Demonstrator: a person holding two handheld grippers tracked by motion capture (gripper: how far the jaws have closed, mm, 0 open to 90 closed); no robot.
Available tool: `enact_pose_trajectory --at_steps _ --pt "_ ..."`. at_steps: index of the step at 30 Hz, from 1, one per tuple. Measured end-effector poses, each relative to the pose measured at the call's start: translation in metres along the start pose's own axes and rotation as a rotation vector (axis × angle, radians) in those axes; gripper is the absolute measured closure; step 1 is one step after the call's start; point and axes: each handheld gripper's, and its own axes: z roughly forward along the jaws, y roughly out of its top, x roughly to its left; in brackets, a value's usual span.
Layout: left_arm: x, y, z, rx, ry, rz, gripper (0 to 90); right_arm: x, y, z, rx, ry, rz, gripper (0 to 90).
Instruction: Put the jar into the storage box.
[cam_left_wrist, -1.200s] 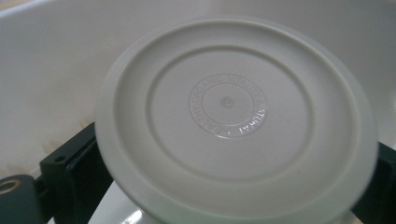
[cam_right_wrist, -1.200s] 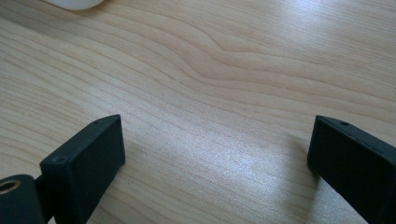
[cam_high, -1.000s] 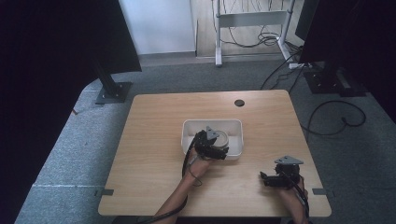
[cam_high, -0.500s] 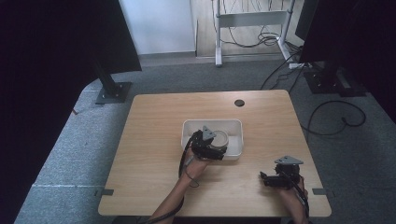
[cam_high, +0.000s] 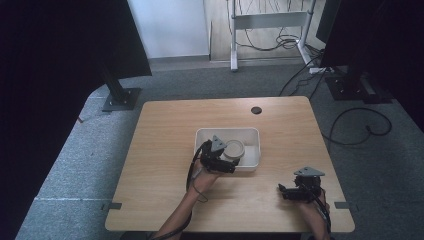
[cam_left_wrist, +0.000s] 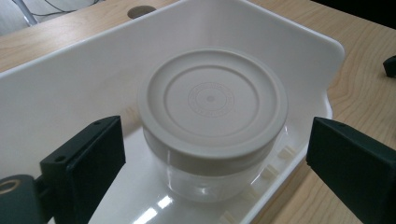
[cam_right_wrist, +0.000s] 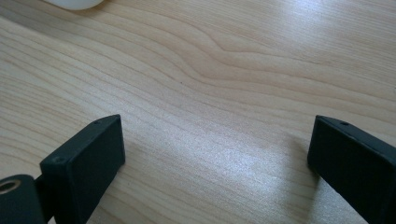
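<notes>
A light wooden bench (cam_high: 165, 150) carries a white rectangular tray (cam_high: 252, 135) near its middle, and inside the tray stands a clear round jar (cam_left_wrist: 210, 182) capped with a cream lid (cam_left_wrist: 212, 100). From the high view the jar (cam_high: 233, 149) sits toward the left half of the tray, upright, with the lid flat on top. The left tongs (cam_high: 231, 166) hang at the tray's near edge, held by the person's left hand (cam_high: 205, 179), with the cable looping down along the forearm. In the left gripper view the left tongs (cam_left_wrist: 215, 168) are spread wide, one jaw on each side of the jar, both clear of the glass and the lid, so they have hold of nothing. The right tongs (cam_high: 281, 191) rest low over the bench at its near right corner, well apart from the tray, pointing left. In the right gripper view the right tongs (cam_right_wrist: 215, 163) are likewise spread wide over bare wood grain, gripping nothing, with a white edge of the tray (cam_right_wrist: 74, 3) just visible at the top left. A dark round hole (cam_high: 256, 109) sits in the bench beyond the tray.
</notes>
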Motion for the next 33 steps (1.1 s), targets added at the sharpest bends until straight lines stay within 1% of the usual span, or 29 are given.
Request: enact_pose_trajectory --at_steps 9,13,23,33 --pt "0.006 -0.006 -0.013 -0.011 -0.007 0.003 4.5 0.000 0.000 0.000 0.000 0.000 0.000 3.7" --pt "0.008 -0.008 -0.018 -0.018 -0.008 -0.003 4.6 0.000 0.000 0.000 0.000 0.000 0.000 3.7" --pt "0.011 -0.013 -0.027 -0.024 -0.014 -0.008 4.6 0.000 0.000 0.000 0.000 0.000 0.000 3.7" --pt "0.013 -0.019 -0.039 -0.045 -0.036 -0.014 4.6 0.000 0.000 0.000 0.000 0.000 0.000 3.7"
